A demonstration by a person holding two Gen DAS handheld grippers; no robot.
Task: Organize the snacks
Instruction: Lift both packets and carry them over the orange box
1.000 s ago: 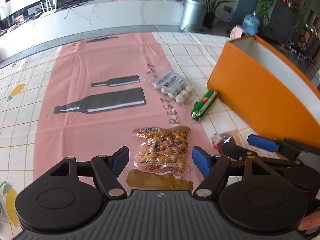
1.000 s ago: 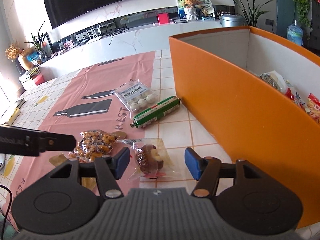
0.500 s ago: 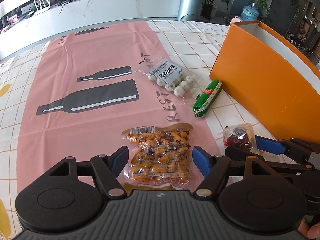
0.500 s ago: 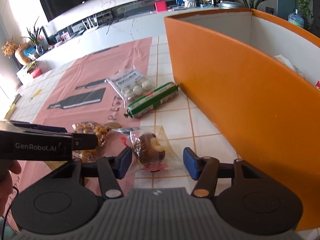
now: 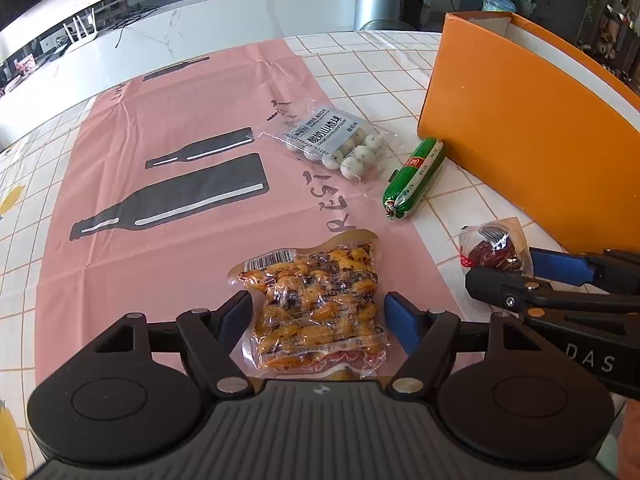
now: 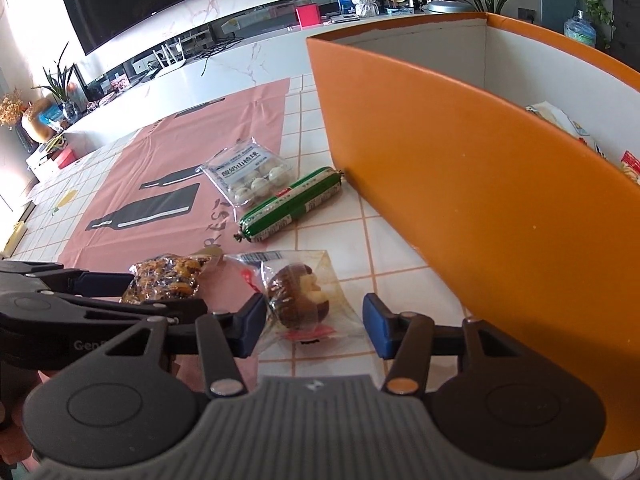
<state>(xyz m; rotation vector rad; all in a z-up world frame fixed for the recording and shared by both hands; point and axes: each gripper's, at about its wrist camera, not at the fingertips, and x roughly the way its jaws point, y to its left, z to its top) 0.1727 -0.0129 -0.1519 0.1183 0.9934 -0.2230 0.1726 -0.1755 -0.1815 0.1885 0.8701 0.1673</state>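
1. Two grippers are each lined up on a snack at the near edge of the worktop (image 5: 360,76), both released and grasping nothing.
2. Left gripper (image 5: 318,314) straddles the orange bean packet (image 5: 318,304), which lies flat on the pink mat (image 5: 168,264) between its spread blue pads.
3. Right gripper (image 6: 314,326) straddles the clear-wrapped brown pastry (image 6: 298,296) on the tiles, its left pad just beside the wrapper.
4. Farther off lie the green sausage (image 6: 290,210) and the bag of white balls (image 5: 334,142), near the far corner of the orange box (image 6: 460,184), which already holds some packets.
5. Step in hand, as I judge it: the pick-up approach. Next, each gripper needs to clench on its packet, lift, and carry it over the box wall on the right.
6. Both wrappers look thin and slippery, so a low, centred pinch seems wise.
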